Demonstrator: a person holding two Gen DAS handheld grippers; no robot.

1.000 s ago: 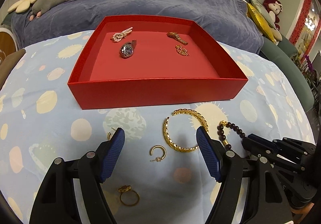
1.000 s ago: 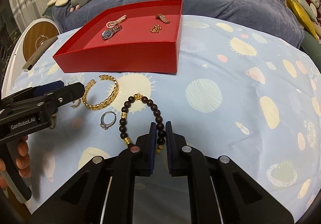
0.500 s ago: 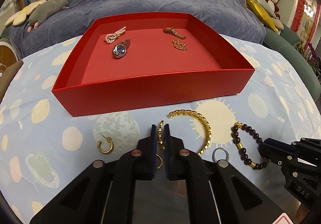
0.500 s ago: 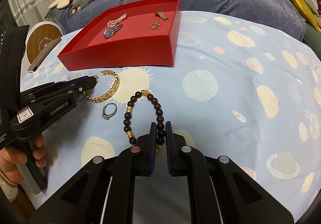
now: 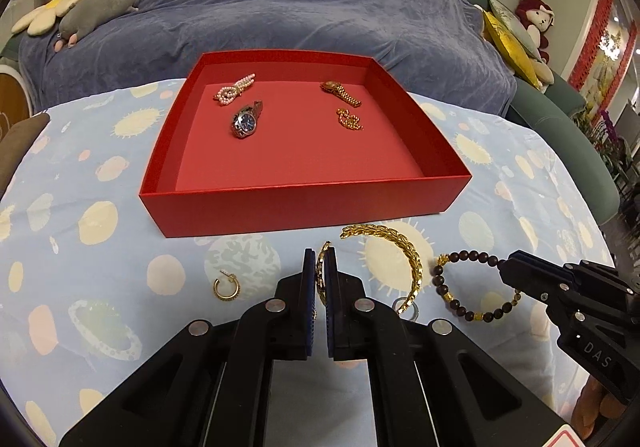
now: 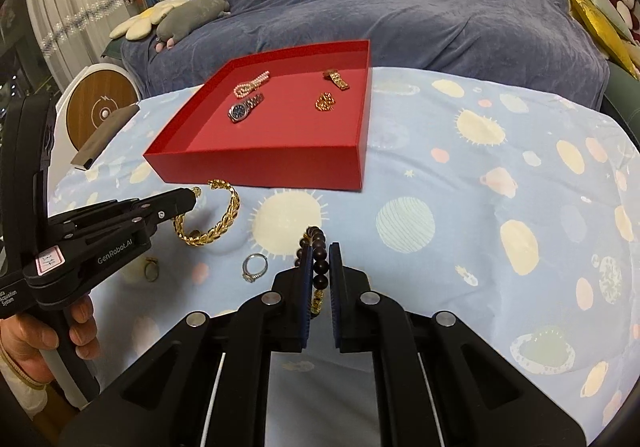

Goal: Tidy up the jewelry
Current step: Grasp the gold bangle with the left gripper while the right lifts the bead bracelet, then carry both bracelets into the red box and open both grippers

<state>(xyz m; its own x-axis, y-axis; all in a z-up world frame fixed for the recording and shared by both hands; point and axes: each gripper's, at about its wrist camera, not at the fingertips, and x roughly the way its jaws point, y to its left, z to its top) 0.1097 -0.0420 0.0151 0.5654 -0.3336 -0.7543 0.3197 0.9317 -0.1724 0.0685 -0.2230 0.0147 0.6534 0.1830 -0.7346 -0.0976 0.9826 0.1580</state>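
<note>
Since the earlier frame the left tool [image 5: 319, 271] has been clenched on the gold bangle [image 5: 394, 247] and the right tool [image 6: 320, 267] lifted grasping the bead bracelet [image 6: 316, 251], both near the red tray [image 5: 304, 207], where four pieces are already laid, while rings and a hoop earring [image 5: 226, 289] are left on the surface.

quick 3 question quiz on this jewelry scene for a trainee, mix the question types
1. True or false: the red tray already holds two watches.
2. What does the right gripper grip?
A. silver ring
B. dark bead bracelet
C. gold hoop earring
3. Fill in: the left gripper is shut on the gold ____ bracelet.

Key:
1. True: a blue-dial watch and a gold watch.
2. B, the dark bead bracelet.
3. cuff
</note>
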